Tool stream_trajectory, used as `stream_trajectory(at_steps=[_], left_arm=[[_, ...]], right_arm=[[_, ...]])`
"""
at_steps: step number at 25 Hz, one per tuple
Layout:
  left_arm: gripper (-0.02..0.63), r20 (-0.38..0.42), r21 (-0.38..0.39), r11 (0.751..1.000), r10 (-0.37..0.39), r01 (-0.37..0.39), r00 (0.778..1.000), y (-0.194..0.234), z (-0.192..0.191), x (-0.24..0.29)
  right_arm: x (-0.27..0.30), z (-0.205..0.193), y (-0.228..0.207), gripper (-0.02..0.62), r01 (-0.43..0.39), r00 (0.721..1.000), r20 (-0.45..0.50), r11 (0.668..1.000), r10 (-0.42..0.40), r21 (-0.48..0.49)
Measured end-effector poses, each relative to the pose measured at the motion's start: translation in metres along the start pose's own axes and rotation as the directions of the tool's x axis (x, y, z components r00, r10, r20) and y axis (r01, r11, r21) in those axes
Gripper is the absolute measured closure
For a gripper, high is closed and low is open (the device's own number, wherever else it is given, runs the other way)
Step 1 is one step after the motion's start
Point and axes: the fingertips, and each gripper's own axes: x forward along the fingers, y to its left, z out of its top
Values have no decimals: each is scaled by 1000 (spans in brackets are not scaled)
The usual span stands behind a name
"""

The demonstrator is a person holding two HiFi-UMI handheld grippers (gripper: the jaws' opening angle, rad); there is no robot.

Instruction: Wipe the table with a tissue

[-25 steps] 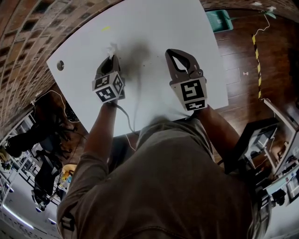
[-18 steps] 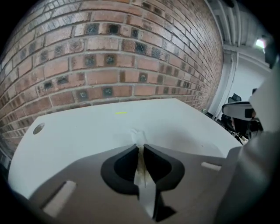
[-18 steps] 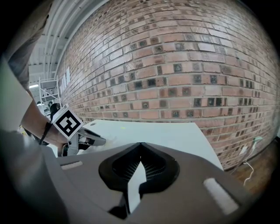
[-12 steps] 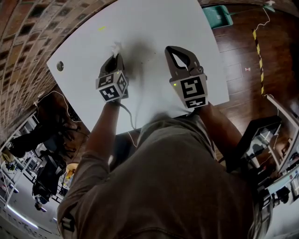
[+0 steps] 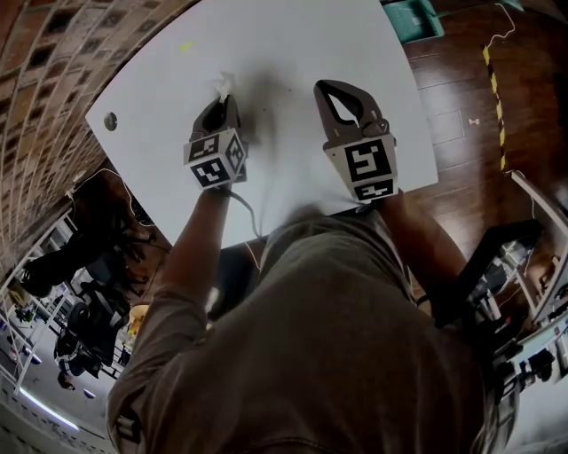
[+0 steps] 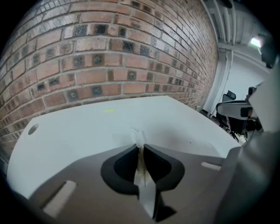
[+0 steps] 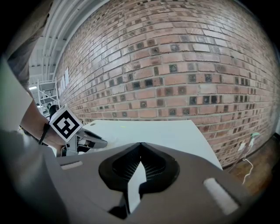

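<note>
A white tissue [image 5: 223, 86] [image 6: 138, 139] is pinched between the jaws of my left gripper [image 5: 220, 105] [image 6: 140, 147], which is shut on it; a small tuft sticks out past the tips over the white table [image 5: 293, 44] [image 6: 87, 127]. My right gripper [image 5: 333, 89] [image 7: 140, 145] hovers over the table's right part, shut with nothing between its jaws. In the right gripper view my left gripper [image 7: 94, 143] shows at the left with its marker cube.
A brick wall [image 6: 105, 57] runs along the table's far side. A round hole [image 5: 110, 121] [image 6: 32, 129] sits near the table's left corner and a small yellow mark [image 5: 185, 46] [image 6: 108, 111] lies farther back. A green bin [image 5: 417, 18] stands on the wooden floor at right.
My left gripper has slid a little forward and to the right across the table with the tissue. The right gripper has barely shifted.
</note>
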Motion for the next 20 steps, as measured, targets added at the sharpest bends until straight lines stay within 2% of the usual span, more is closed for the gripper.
stream_trajectory(at_steps=[11, 20], left_arm=[[577, -10, 47, 997, -54, 54, 999, -28, -6, -2], [575, -12, 44, 999, -21, 22, 1000, -9, -10, -6]], right_arm=[[-4, 2, 2, 581, -6, 1000, -2, 1000, 6, -14], [-5, 2, 15, 581, -13, 1000, -12, 999, 12, -45]])
